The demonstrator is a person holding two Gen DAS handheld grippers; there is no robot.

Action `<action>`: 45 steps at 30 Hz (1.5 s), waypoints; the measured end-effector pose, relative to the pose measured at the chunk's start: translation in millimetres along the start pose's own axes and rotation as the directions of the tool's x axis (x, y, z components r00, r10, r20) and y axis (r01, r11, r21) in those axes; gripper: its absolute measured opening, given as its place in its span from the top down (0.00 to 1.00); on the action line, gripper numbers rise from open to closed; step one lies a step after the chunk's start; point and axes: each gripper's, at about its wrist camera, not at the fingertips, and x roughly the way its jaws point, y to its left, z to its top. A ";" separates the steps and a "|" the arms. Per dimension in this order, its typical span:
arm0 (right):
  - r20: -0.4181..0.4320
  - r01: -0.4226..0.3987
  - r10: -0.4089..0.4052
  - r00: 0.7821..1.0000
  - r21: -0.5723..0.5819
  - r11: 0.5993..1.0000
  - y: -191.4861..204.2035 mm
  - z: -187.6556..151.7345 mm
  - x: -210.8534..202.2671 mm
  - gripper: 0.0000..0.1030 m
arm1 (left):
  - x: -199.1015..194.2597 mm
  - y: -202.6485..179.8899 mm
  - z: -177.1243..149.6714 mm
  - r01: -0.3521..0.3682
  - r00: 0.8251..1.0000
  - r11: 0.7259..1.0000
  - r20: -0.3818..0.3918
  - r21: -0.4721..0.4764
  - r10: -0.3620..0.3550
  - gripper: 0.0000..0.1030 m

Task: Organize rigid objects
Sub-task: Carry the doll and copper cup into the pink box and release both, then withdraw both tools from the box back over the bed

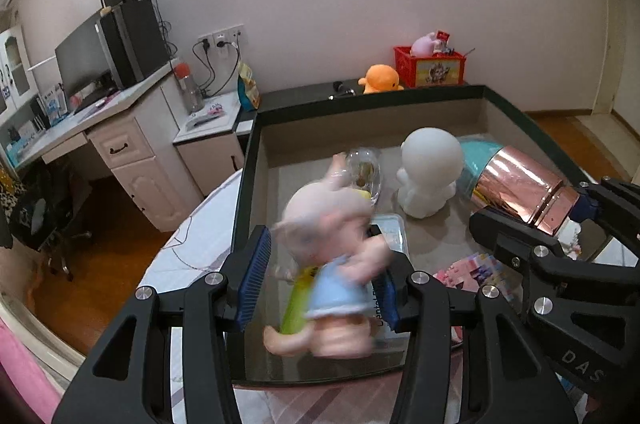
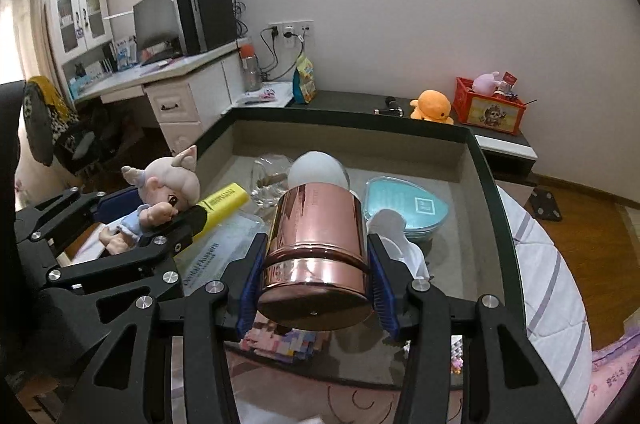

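In the lower middle of the left wrist view, the left gripper [image 1: 320,280] grasps a soft-looking pig doll [image 1: 332,256] between its ribbed blue pads [image 1: 256,276]; the doll is smeared by motion blur, with a pale pink rounded head, a light blue dress and stubby legs that point toward the bottom of the frame, so its long axis runs roughly bottom to top. In the right wrist view the same doll [image 2: 160,200] appears at middle left, its pointed ears toward the top. The right gripper [image 2: 316,284] is clenched on a shiny rose-gold metal can [image 2: 320,248], a smooth cylinder with a flat mirrored end facing the camera; its long axis runs away from the lens toward the upper middle of the frame. In the left wrist view the can [image 1: 524,188] sits at middle right, slanting from lower right to upper left. Both held things hang above a shallow tray [image 2: 486,164] with a dark green rim and a matte beige floor. Lying in it are a yellow highlighter [image 2: 224,202] pointing to the upper right, a clear glass jar [image 2: 268,180], a smooth matte white figurine [image 1: 430,176] with a round head, standing upright, and a teal heart-shaped box [image 2: 404,208].
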 end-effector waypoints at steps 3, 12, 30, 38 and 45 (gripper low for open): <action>0.025 0.001 -0.001 1.000 0.012 1.000 -2.7 2.5 -7.8 0.50 | -7.6 1.7 1.0 -0.012 1.000 1.000 0.021 -0.010 0.013 0.37; 0.172 0.006 -0.012 0.985 0.036 0.999 4.4 8.2 -93.7 0.21 | -101.4 21.4 -2.1 -0.002 0.980 0.995 0.196 -0.100 0.021 0.07; 0.429 0.100 -0.100 0.898 0.023 0.995 58.6 -82.4 -269.8 0.10 | -299.5 -12.3 -87.2 -0.070 0.879 0.991 0.463 -0.114 0.116 0.00; 0.455 0.133 -0.134 0.881 0.035 0.991 66.4 -101.2 -292.3 0.10 | -325.6 -17.3 -108.2 -0.050 0.876 0.991 0.470 -0.124 0.103 0.00; 0.461 0.148 -0.153 0.874 0.048 0.988 65.5 -113.8 -303.1 0.10 | -331.0 -23.5 -111.9 -0.035 0.880 0.992 0.467 -0.125 0.089 0.00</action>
